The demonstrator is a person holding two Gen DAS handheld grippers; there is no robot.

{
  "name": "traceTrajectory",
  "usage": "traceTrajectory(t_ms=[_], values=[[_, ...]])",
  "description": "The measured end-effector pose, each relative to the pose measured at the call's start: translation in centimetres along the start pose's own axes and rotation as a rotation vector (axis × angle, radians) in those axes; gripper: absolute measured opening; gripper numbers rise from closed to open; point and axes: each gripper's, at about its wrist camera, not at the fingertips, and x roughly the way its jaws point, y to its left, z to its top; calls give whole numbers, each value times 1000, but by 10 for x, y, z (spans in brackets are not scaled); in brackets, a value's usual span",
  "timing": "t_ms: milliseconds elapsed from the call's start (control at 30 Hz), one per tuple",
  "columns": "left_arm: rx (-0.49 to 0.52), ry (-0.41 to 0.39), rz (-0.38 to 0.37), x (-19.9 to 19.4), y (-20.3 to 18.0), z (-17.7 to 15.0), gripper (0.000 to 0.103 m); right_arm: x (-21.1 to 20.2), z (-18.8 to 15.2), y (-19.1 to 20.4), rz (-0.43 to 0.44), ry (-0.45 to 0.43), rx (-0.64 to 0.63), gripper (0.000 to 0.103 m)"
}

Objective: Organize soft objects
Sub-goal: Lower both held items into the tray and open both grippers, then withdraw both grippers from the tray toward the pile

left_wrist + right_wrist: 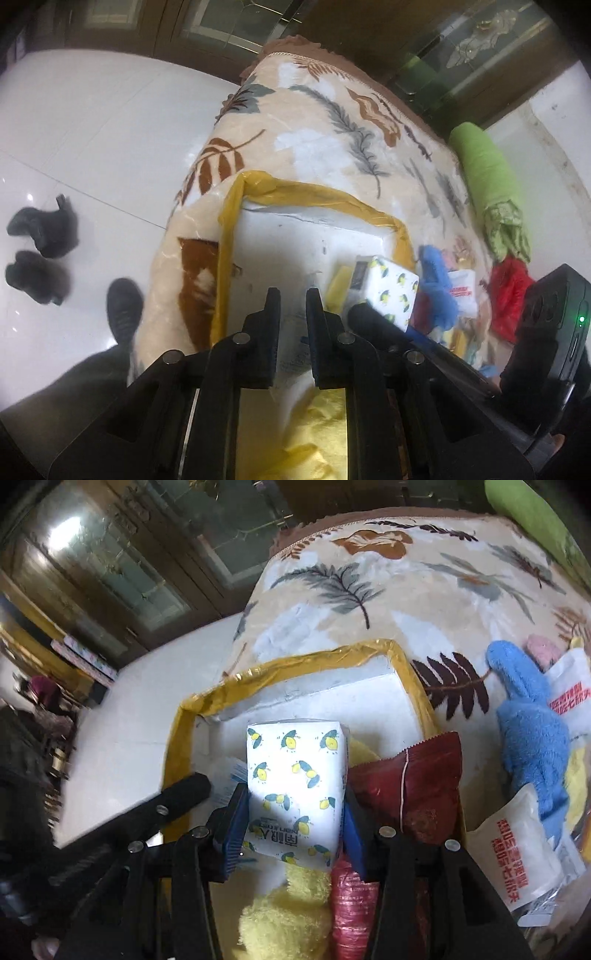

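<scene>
Holding the lemon-print tissue pack (pixel 295 790) between the blue pads of our right gripper (pixel 293 812), we have it poised over the white box (pixel 369 686) with the yellow taped rim. Our left gripper (pixel 293 314) carries nothing that we can see; its fingers stand narrowly apart over the box floor, near the box's closer edge.

Directly below the right gripper we count one yellow fluffy cloth (pixel 288 915), one red mesh bundle (pixel 351 897) and one dark red snack packet (pixel 413 779); whether each sits inside the box or on its rim we cannot tell. We judge the sorting about half done, with this pack the step in hand.

Farther right, on the leaf-patterned blanket (pixel 369 590), loose things are yet to be gathered: one blue plush toy (pixel 528 731), two white sachets with red print (pixel 517 845), and something pink (pixel 543 650) behind the toy. The left view adds one red plastic bag (pixel 509 295). At the far edge lies one green roll (pixel 484 166).
</scene>
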Motion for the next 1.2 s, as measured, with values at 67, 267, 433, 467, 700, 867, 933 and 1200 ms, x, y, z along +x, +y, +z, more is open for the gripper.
traceTrajectory(t_ms=[67,267,433,467,700,867,933,1200], values=[[15,-27,1,-7,-4,-3,12,-11,4,-6,51,-43,52,56],[136,-211,136,-41,-40,-27,33,-60,2,-23,137,-182,151,63],[244,-356,220,-60,-82,-64,48,-127,-13,-28,87,-270,104,63],[258,-364,220,-58,-88,-68,48,-141,-16,-33,83,-283,98,63],[427,-334,344,-28,-134,-100,48,-194,-40,-97,8,-299,126,66],[500,-302,339,-16,-153,-115,48,-184,-44,-101,90,-257,130,68],[526,-299,342,-13,-157,-119,48,-181,-43,-89,33,-260,86,69],[499,-285,304,-16,-150,-117,48,-180,-49,-90,-147,-268,129,70]])
